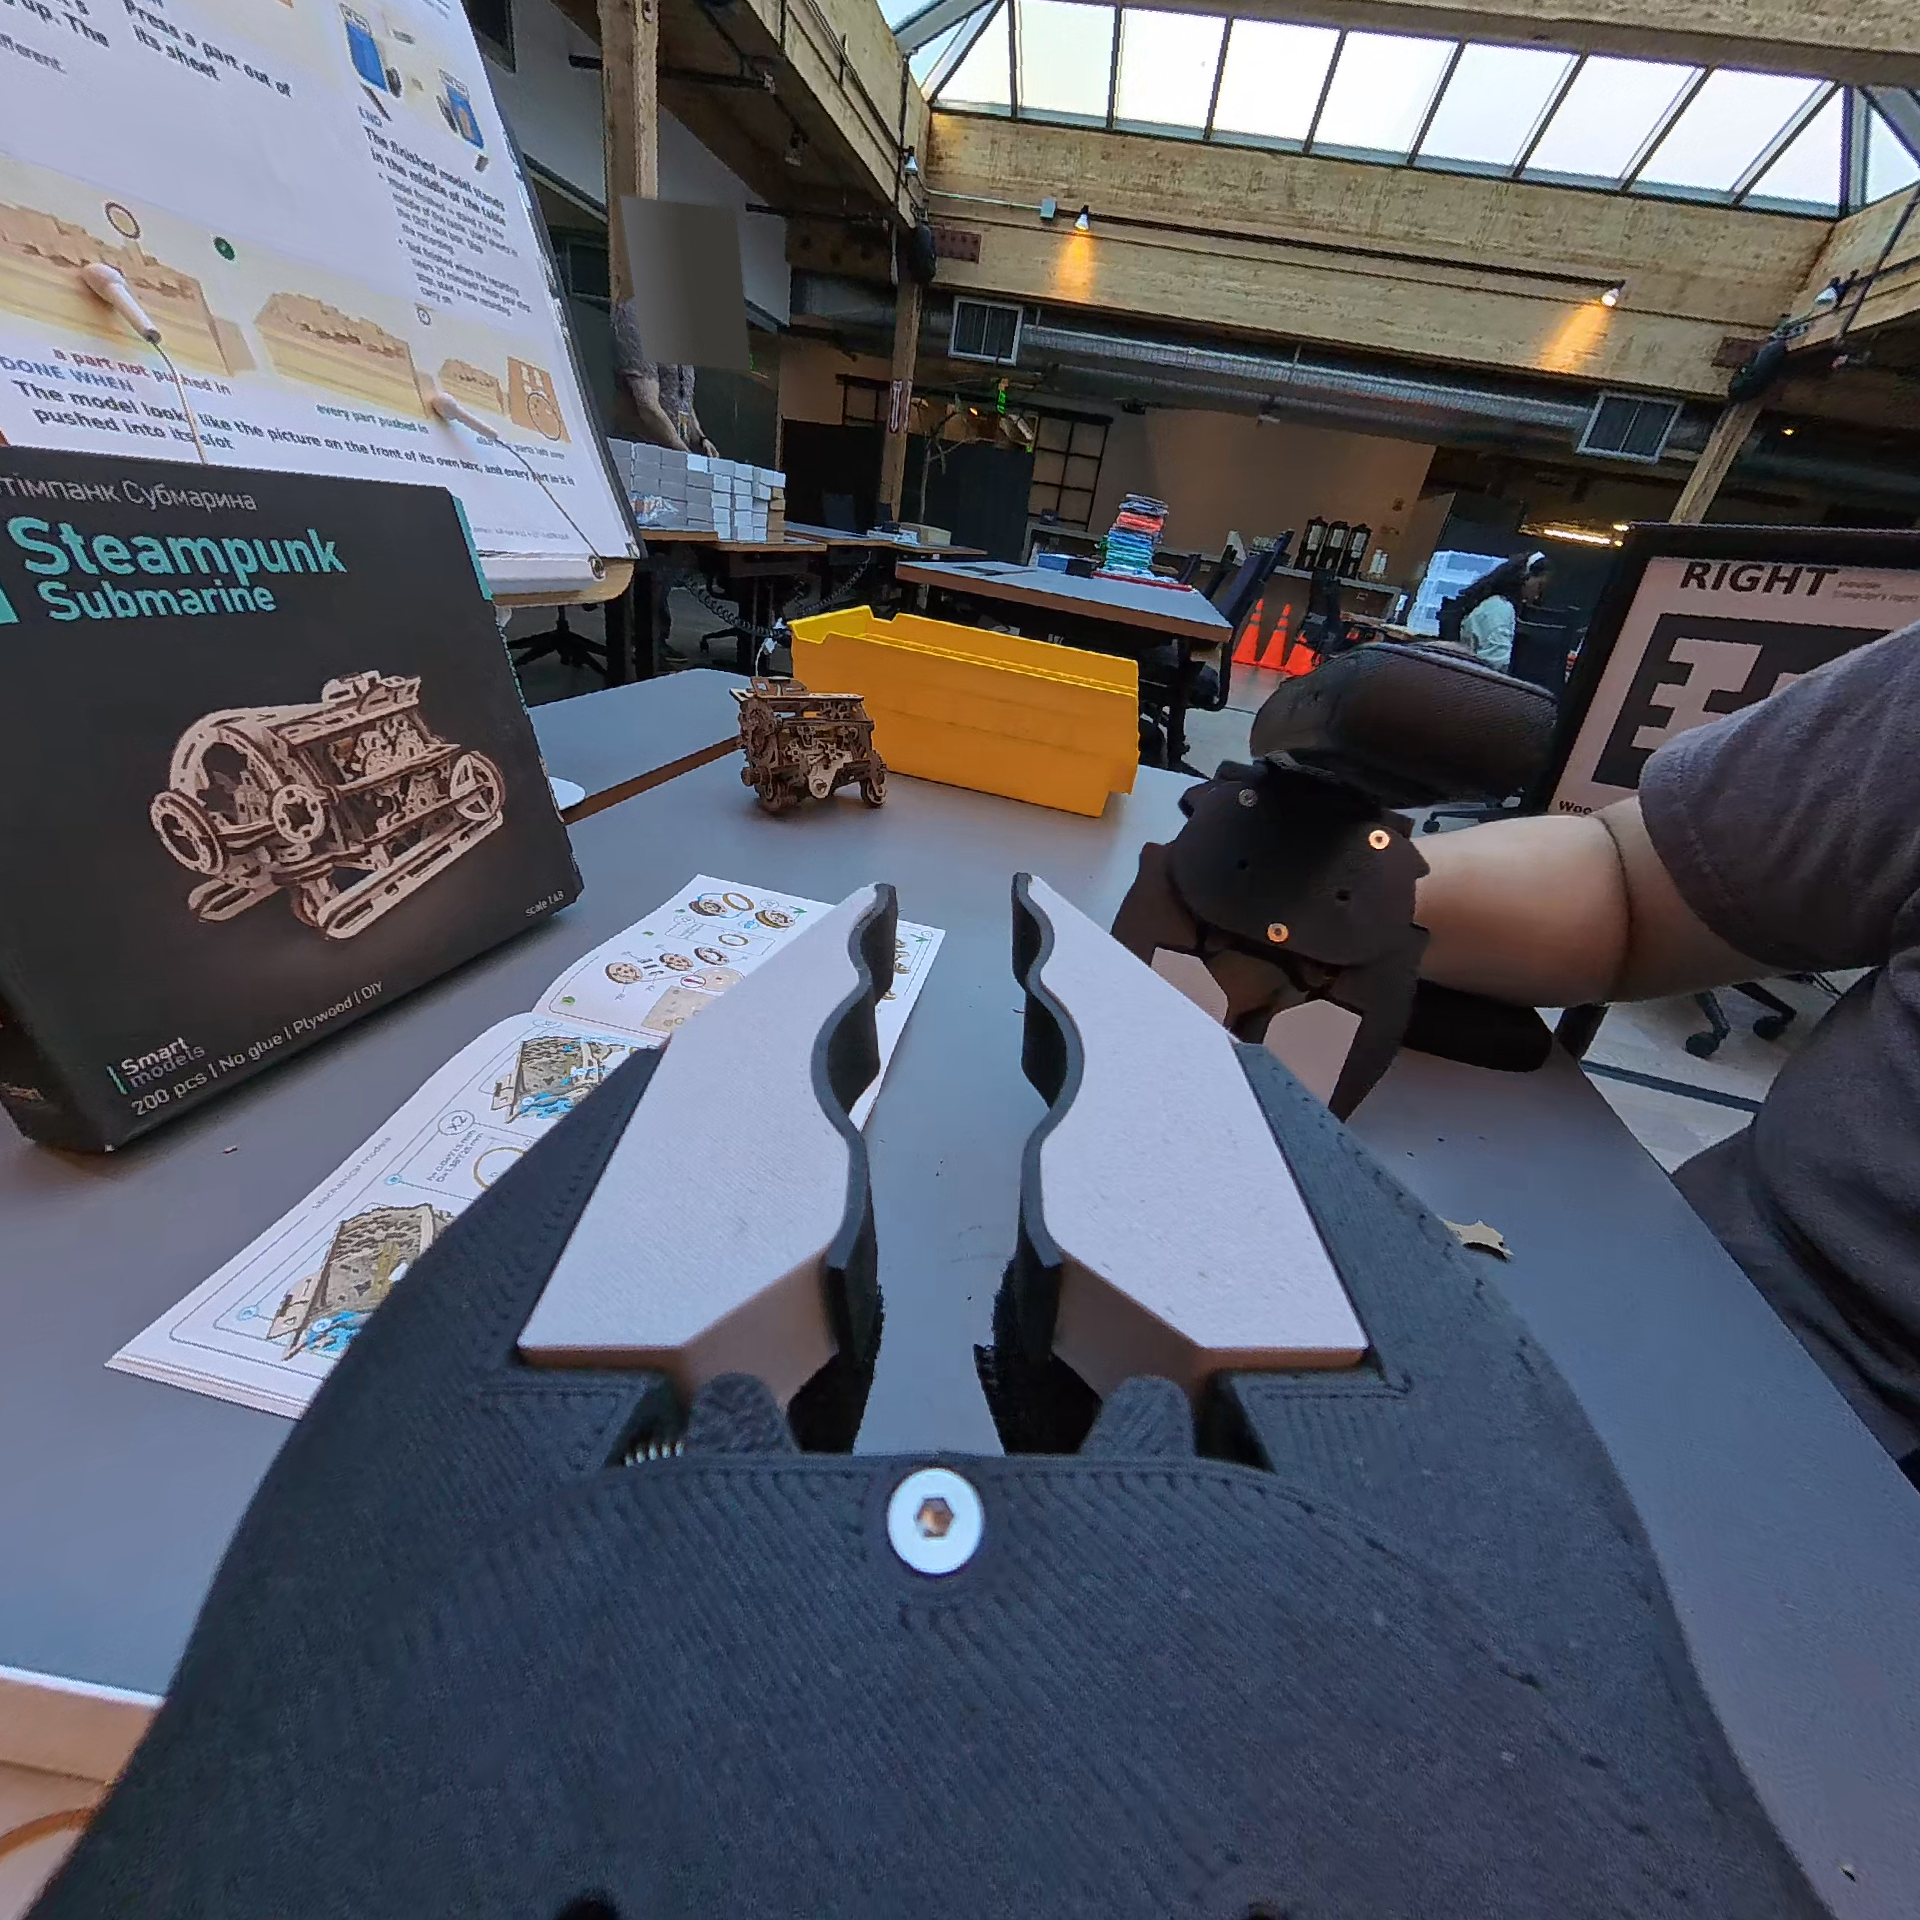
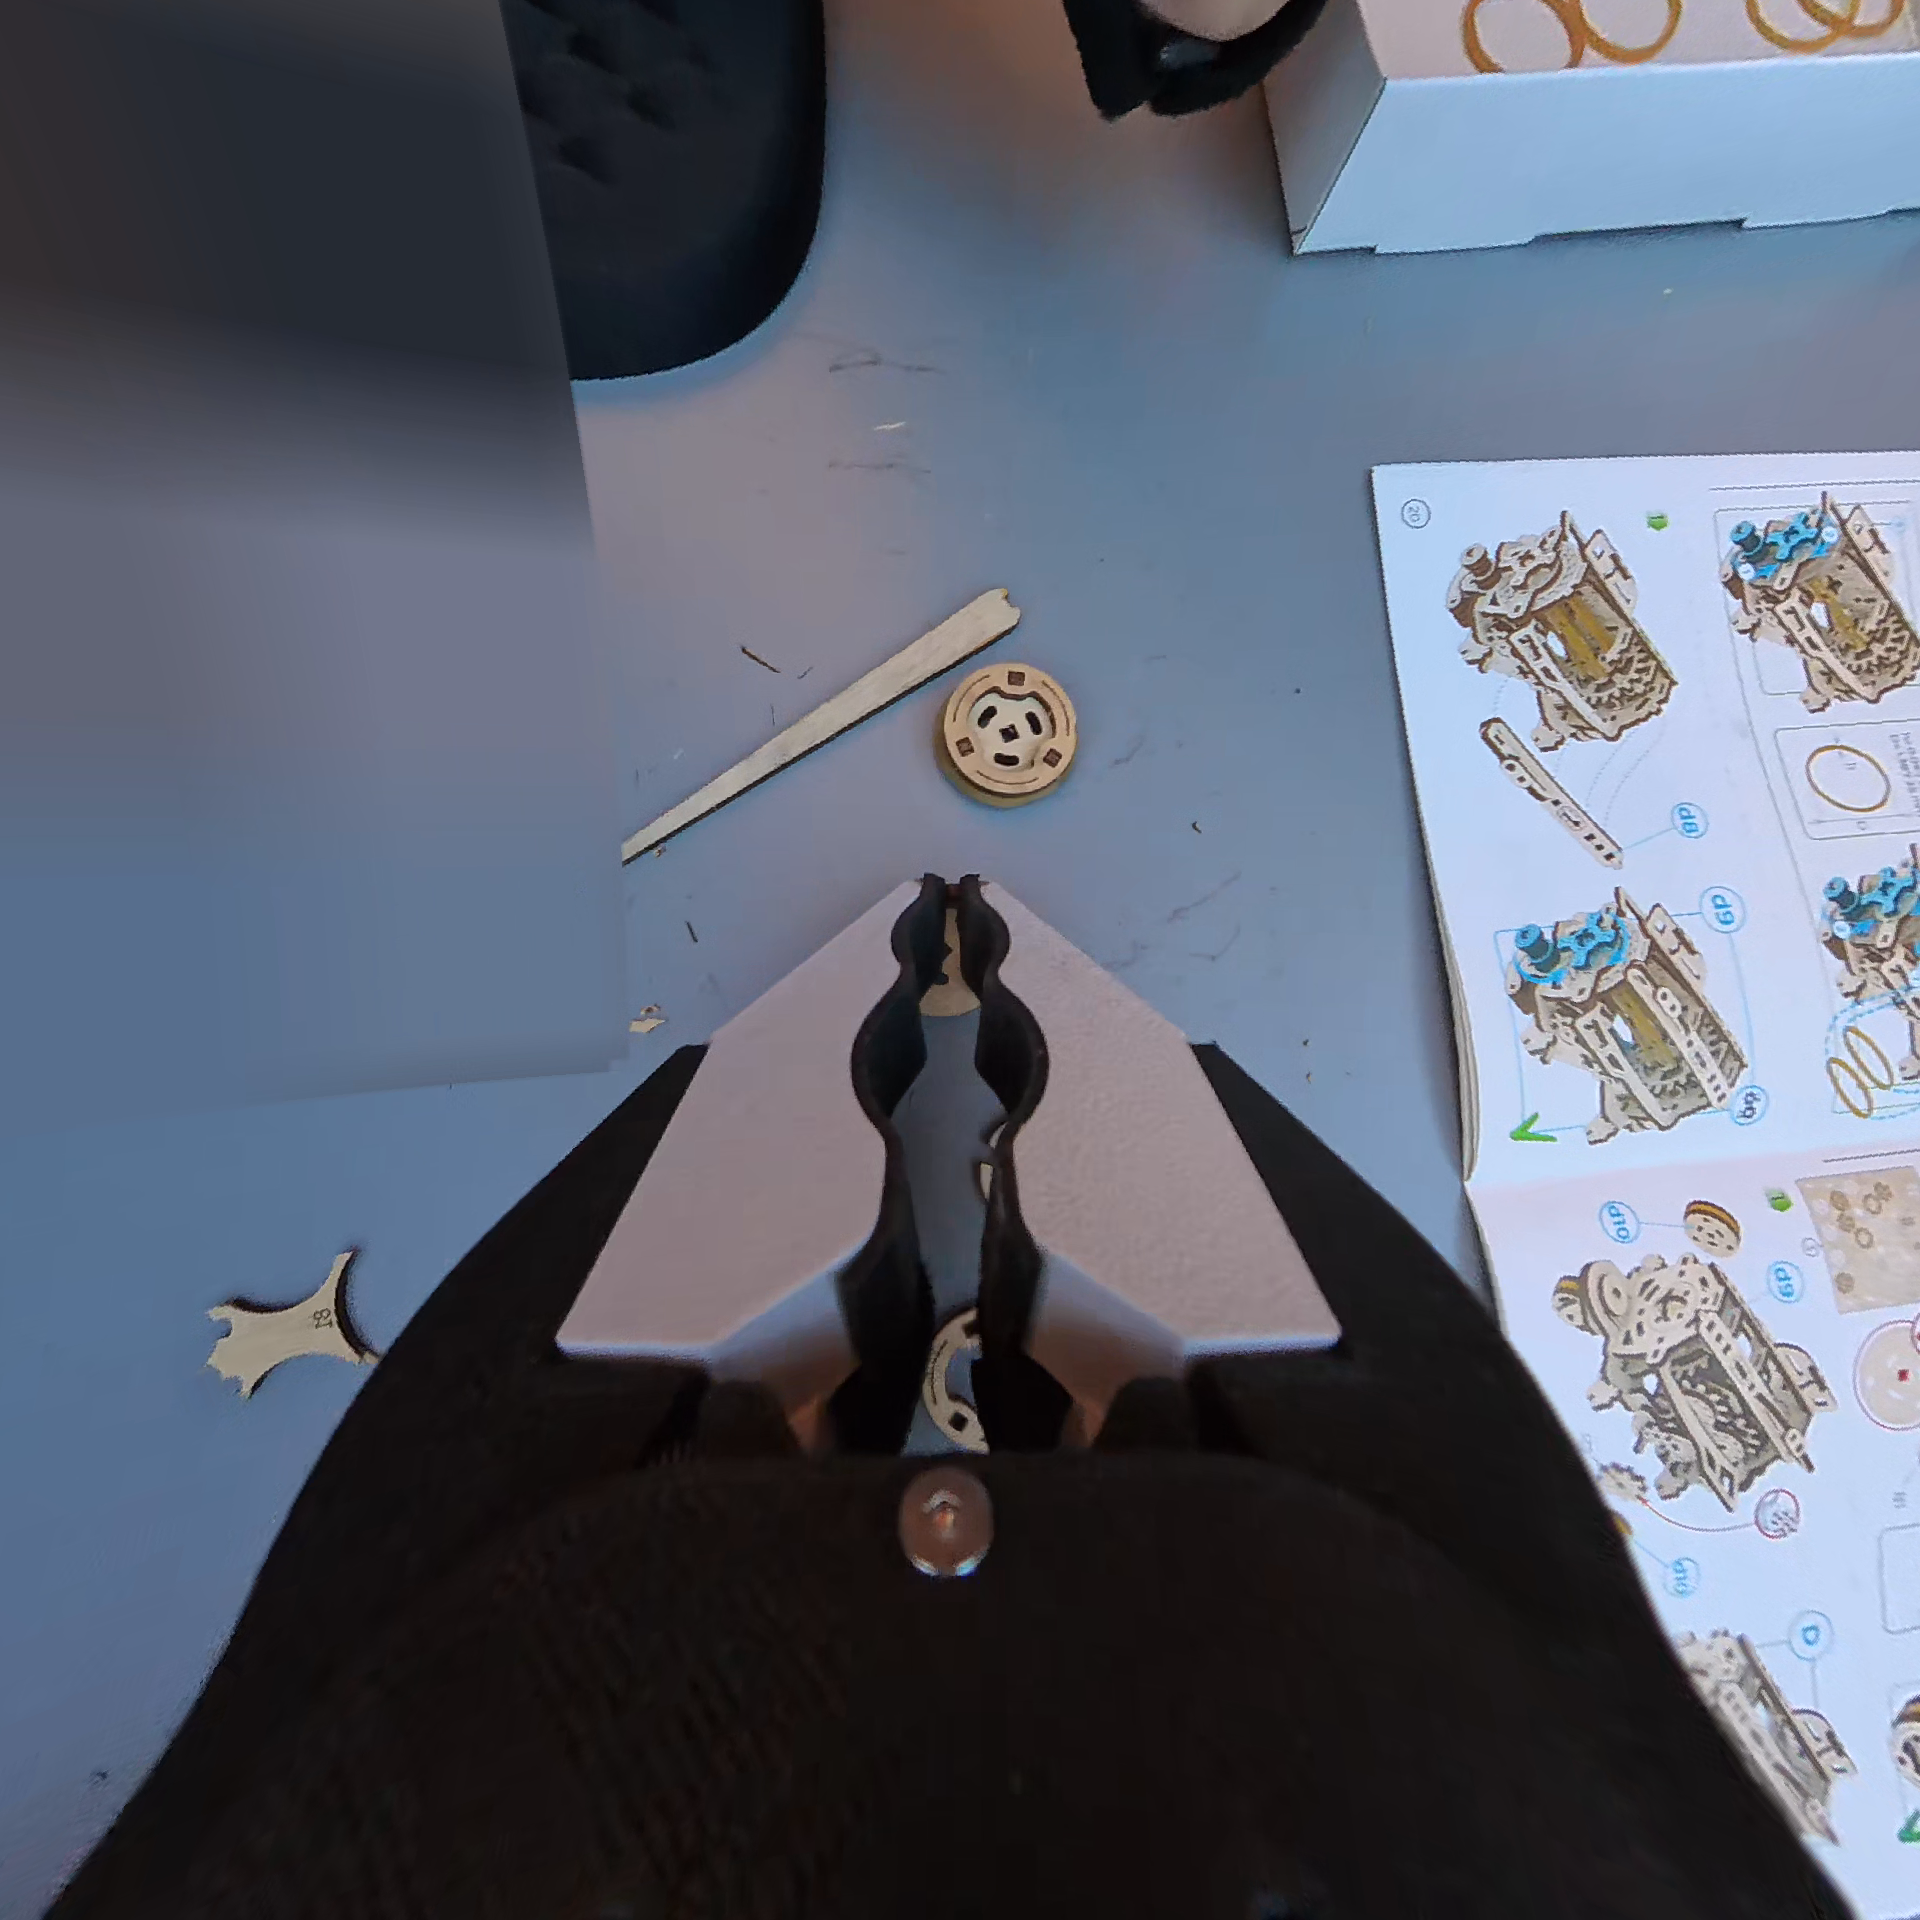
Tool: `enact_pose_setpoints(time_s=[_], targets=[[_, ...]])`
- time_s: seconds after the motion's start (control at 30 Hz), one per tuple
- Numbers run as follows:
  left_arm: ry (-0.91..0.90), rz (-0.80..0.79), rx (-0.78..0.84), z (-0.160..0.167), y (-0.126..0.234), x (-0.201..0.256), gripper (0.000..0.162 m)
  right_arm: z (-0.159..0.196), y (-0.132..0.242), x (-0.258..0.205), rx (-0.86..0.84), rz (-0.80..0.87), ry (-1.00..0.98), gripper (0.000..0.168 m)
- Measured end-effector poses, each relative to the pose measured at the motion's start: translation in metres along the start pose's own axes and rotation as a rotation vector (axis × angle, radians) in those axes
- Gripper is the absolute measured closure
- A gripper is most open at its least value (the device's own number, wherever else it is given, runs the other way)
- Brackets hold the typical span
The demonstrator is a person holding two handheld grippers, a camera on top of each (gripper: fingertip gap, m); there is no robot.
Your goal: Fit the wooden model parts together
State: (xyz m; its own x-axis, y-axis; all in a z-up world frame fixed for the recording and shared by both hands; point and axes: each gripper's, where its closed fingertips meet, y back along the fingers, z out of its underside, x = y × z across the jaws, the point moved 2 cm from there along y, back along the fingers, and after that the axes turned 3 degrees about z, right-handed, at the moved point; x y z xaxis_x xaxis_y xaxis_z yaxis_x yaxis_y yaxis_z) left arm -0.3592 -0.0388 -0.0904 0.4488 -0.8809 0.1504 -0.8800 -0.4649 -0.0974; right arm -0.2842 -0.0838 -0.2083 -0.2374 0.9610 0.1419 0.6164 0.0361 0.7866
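My right gripper (image 2: 951,883) points down at the grey table (image 2: 1143,416), its fingertips closed on a small flat wooden part (image 2: 943,982) that shows in the gaps between the fingers. A round wooden disc with holes (image 2: 1006,736) lies just ahead of the tips, beside a thin wooden strip (image 2: 831,717). My left gripper (image 1: 956,904) is open and empty above the table. The partly built wooden model (image 1: 808,750) stands farther back. The right gripper (image 1: 1278,935) also shows in the left wrist view, to the right.
The model's dark box (image 1: 260,790) stands at the left under an instruction board (image 1: 260,260). An open booklet (image 1: 582,1060) (image 2: 1683,935) lies flat. A yellow bin (image 1: 977,717) sits behind the model. A white box with rubber bands (image 2: 1600,135) and a wood scrap (image 2: 286,1325) also lie on the table. The left gripper's tips are roughly 15 cm from the right gripper's.
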Motion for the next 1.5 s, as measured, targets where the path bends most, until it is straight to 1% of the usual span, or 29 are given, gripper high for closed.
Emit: enact_pose_setpoints(time_s=[0.23,0.4,0.53,1.1,1.3,1.5], targets=[[0.002,0.000,0.001,0.0000,0.0003,-0.0002,0.142,0.0005,0.0002,-0.0014,-0.015,0.027,0.061,0.167],[0.003,0.002,0.002,-0.0003,0.0001,0.0001,0.142,0.0013,0.0002,-0.0010,0.025,-0.005,-0.007,0.167],[0.002,0.001,0.001,-0.0001,0.0000,0.0002,0.142,0.0005,0.0001,-0.0026,-0.008,0.055,0.075,0.167],[0.005,0.000,0.010,-0.0014,0.0011,-0.0005,0.142,0.0009,0.0002,-0.0049,-0.009,0.154,0.164,0.167],[0.002,0.002,0.008,-0.0015,0.0007,0.0005,0.142,0.0022,0.0001,-0.0011,0.051,-0.008,-0.094,0.167],[0.005,0.002,0.010,-0.0018,0.0009,0.0000,0.142,0.0027,-0.0005,0.0007,0.048,-0.087,-0.200,0.166]])
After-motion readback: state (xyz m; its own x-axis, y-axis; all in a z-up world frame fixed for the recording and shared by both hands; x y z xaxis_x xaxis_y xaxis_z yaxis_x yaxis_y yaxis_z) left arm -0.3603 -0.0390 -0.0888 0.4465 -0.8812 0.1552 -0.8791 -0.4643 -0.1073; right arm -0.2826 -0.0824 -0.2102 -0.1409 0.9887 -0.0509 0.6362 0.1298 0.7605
